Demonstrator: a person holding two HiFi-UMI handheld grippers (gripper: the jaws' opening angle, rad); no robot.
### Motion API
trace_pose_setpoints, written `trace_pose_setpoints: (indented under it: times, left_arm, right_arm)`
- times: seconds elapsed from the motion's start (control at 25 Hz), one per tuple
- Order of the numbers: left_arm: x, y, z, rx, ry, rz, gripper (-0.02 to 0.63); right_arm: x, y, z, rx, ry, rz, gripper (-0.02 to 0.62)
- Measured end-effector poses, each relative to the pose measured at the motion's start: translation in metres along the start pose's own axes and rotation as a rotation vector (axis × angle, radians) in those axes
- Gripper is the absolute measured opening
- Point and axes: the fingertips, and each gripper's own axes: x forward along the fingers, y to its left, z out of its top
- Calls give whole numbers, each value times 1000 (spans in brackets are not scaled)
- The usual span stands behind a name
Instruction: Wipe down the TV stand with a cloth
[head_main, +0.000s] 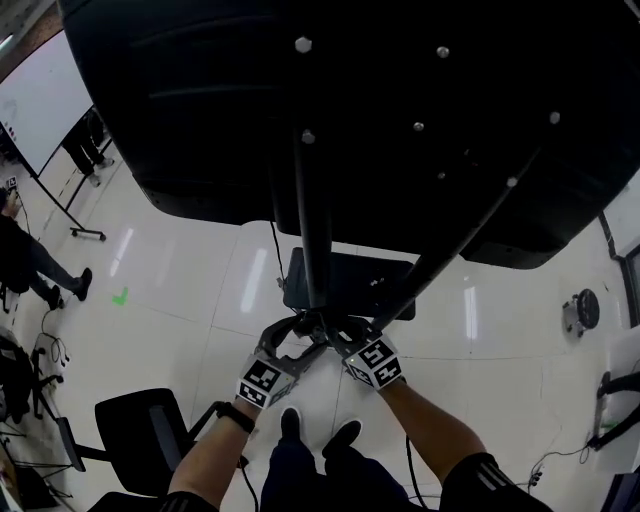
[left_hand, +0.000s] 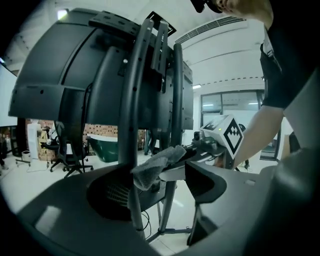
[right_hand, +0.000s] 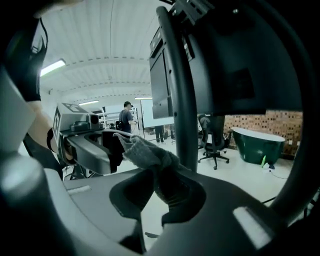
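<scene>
Massive black flat-panel TV (head_main: 400, 120) seen from the back, hogging the whole top of the head view. Bolted under it, a dark metal TV stand (head_main: 312, 230): one straight pole dropping down the middle, a second slanted one coming in from the right, both meeting low down over a flat black base plate (head_main: 350, 285) on the glossy white tile floor (head_main: 180, 290). Black office chair (head_main: 140, 425) off to the lower left, well apart from the stand. Both forearms reaching in from the bottom, tools meeting right at the foot of the straight pole. Left hand-held gripper (head_main: 298, 338) with jaws spread wide and nothing clamped, the pole rising just ahead of the gap; can't tell if actually touching it. Right hand-held gripper (head_main: 338, 335) clenched on a fuzzy grey cloth (right_hand: 145, 152), pinched deep between the jaws with the loose end bunched up and sticking out past the tips. Cloth right beside the pole and poking toward the left tool's near jaw, looking like touching it in the right gripper view but hard to say for sure. Same grey wad also visible in the left gripper view, hanging off the right tool's tips just beside the pole.
</scene>
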Motion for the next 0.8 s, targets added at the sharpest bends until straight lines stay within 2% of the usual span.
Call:
trace_pose_setpoints:
  times: [0.24, 0.6, 0.8]
  left_arm:
    - [-19, -39, 72, 85, -76, -52, 350]
    - [-40, -90, 189, 213, -236, -208, 350]
    - [-44, -121, 257, 363, -305, -275, 350]
  right_arm:
    - [-63, 10, 83, -29, -113, -44, 35]
    - [-167, 7, 207, -110, -272, -178, 35]
    - [-242, 0, 288, -156, -382, -242, 35]
